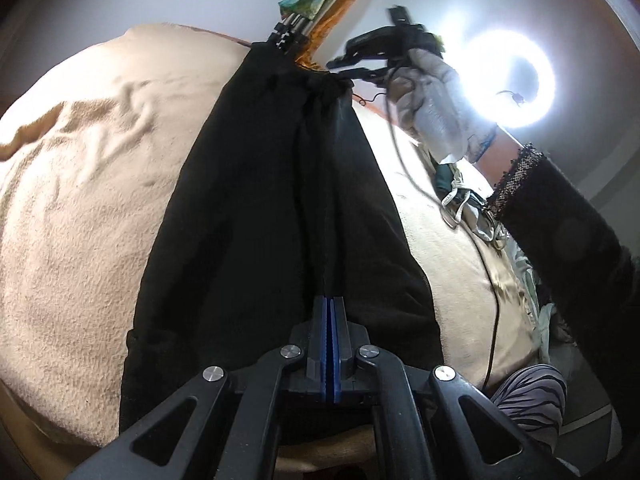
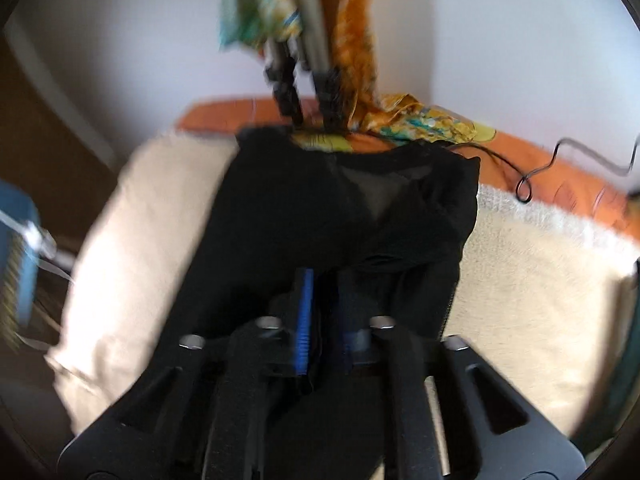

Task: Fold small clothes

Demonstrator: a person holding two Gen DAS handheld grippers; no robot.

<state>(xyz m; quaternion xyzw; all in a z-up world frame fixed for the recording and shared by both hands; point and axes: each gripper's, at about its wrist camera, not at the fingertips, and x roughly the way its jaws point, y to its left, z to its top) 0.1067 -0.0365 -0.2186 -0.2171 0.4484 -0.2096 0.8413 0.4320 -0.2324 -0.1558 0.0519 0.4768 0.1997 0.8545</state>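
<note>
A black garment [image 1: 272, 200] lies stretched lengthwise on a beige blanket [image 1: 80, 220]. My left gripper [image 1: 330, 300] is at its near end, blue pads pressed together on the black cloth's edge. At the far end a gloved hand [image 1: 432, 92] holds my right gripper [image 1: 340, 70], its fingers a little apart at the garment's far corner. The right wrist view is blurred. There the right gripper [image 2: 325, 276] stands over the black garment [image 2: 320, 208], jaws slightly apart, with dark cloth in the gap and no clear pinch.
A tripod's legs [image 1: 288, 36] and patterned orange cloth [image 2: 360, 40] stand at the blanket's far edge. A bright ring light [image 1: 508, 80] glares at right. A pile of clothes [image 1: 480, 216], a striped cloth [image 1: 532, 396] and a thin cable [image 1: 492, 300] lie along the right.
</note>
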